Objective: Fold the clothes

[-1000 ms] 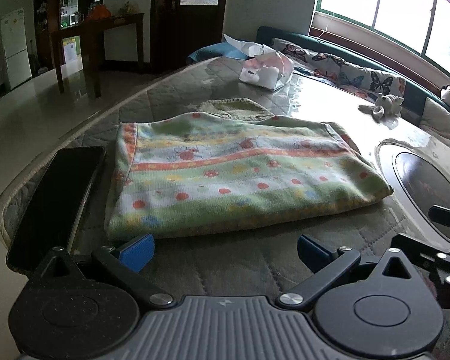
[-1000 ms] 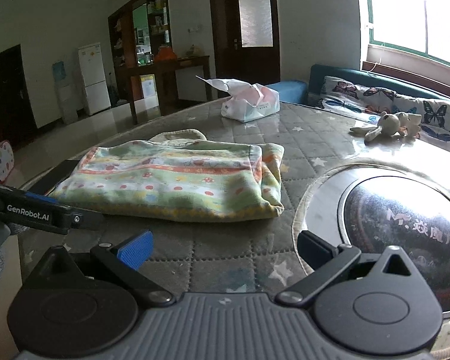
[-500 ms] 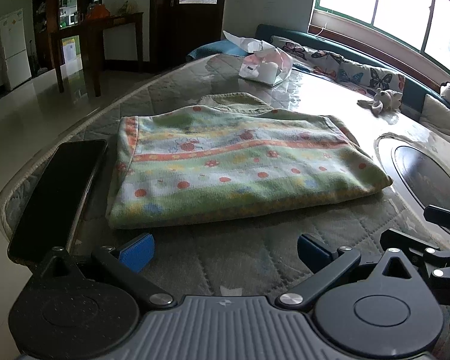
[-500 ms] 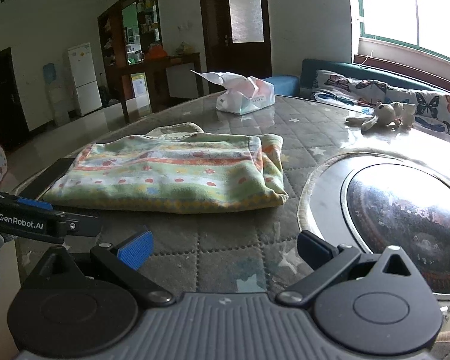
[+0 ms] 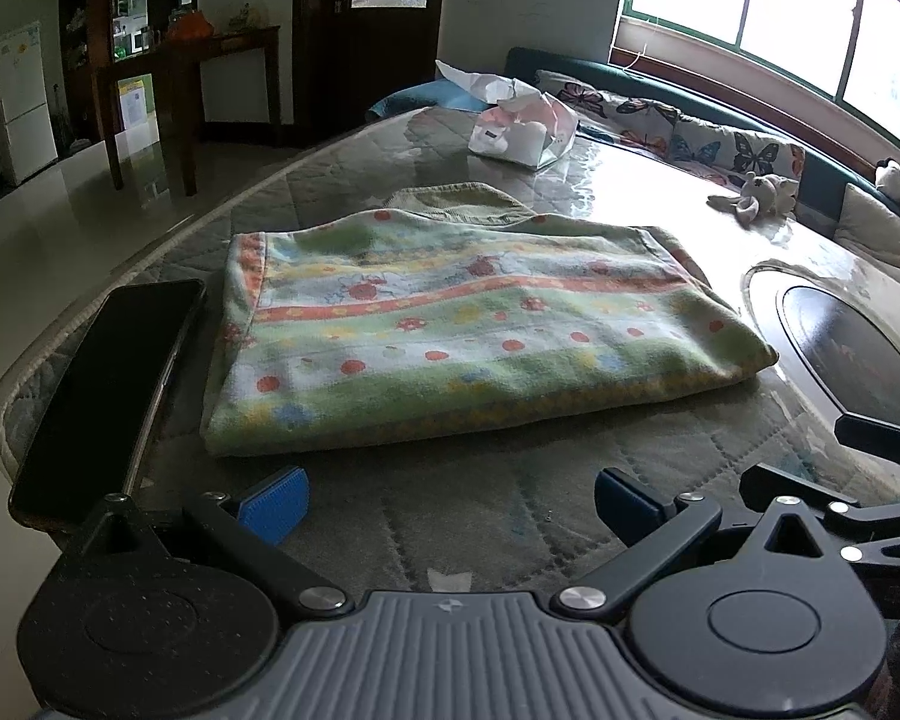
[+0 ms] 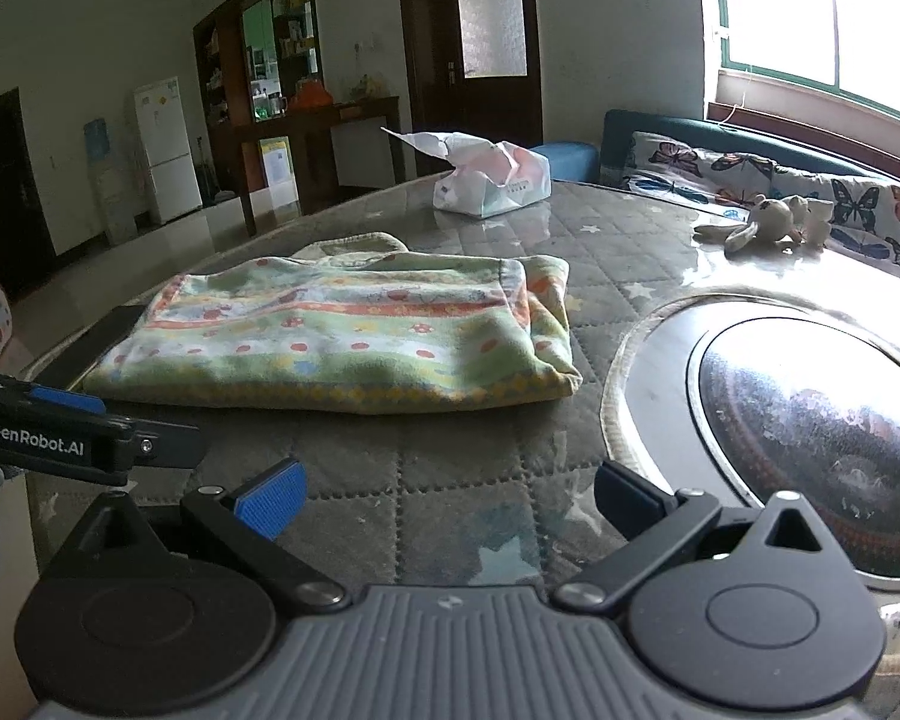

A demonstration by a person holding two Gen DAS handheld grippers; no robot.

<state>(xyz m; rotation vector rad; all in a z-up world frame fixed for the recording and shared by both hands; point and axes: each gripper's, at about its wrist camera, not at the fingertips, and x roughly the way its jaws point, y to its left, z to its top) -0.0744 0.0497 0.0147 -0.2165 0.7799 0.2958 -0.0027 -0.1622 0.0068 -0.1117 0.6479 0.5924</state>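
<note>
A folded garment [image 5: 462, 336] in green, white and orange stripes with red dots lies flat on the quilted round table [image 5: 510, 516]; the right wrist view shows the same folded garment [image 6: 342, 342]. A plain olive cloth [image 5: 456, 201] peeks out behind it. My left gripper [image 5: 450, 501] stands open just short of the garment's near edge, holding nothing. My right gripper [image 6: 447, 495] is open too, empty, near the garment's front right corner. The left gripper's body [image 6: 60, 444] shows at the left of the right wrist view.
A black phone [image 5: 108, 396] lies left of the garment by the table edge. A dark glass turntable [image 6: 810, 432] sits to the right. A tissue pack [image 6: 492, 183] and a plush toy [image 6: 762, 219] lie farther back. A cushioned bench runs under the window.
Both grippers have drawn back a little from the garment and stayed open. The garment has not moved.
</note>
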